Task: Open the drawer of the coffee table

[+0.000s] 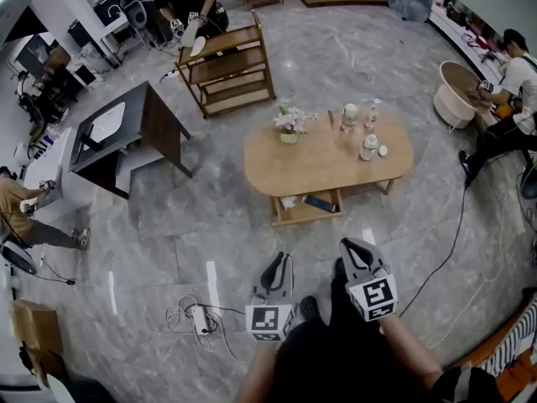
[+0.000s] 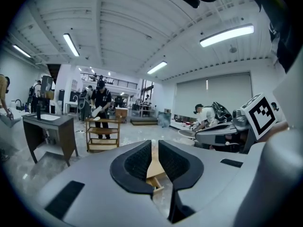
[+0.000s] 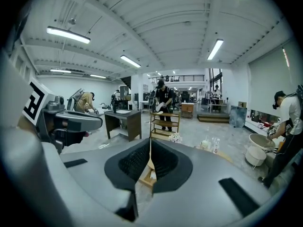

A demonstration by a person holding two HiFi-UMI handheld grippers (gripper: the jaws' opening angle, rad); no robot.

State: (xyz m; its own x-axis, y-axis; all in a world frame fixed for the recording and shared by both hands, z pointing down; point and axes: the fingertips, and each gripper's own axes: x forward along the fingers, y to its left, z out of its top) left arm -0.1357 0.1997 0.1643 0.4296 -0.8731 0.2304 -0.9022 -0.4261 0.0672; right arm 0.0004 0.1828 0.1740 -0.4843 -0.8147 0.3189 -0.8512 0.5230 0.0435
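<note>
Where the coffee table [image 1: 319, 164] stands, flowers [image 1: 291, 122] and bottles [image 1: 369, 146] top it.

coffee table [image 2: 154, 169]: largely hidden behind left gripper [image 2: 155, 144] (only a sliver is seen) | drawer [image 1: 307, 206] contents: too small to be identified | forearms [image 1: 409, 353]: cut off at bottom edge

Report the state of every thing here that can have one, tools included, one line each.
drawer: looks pulled out from under the coffee table, contents showing
left tool: empty, jaws almost together with a narrow gap
right tool: empty, jaws shut
bottles: upright on the tabletop
flower pot: upright on the tabletop
</note>
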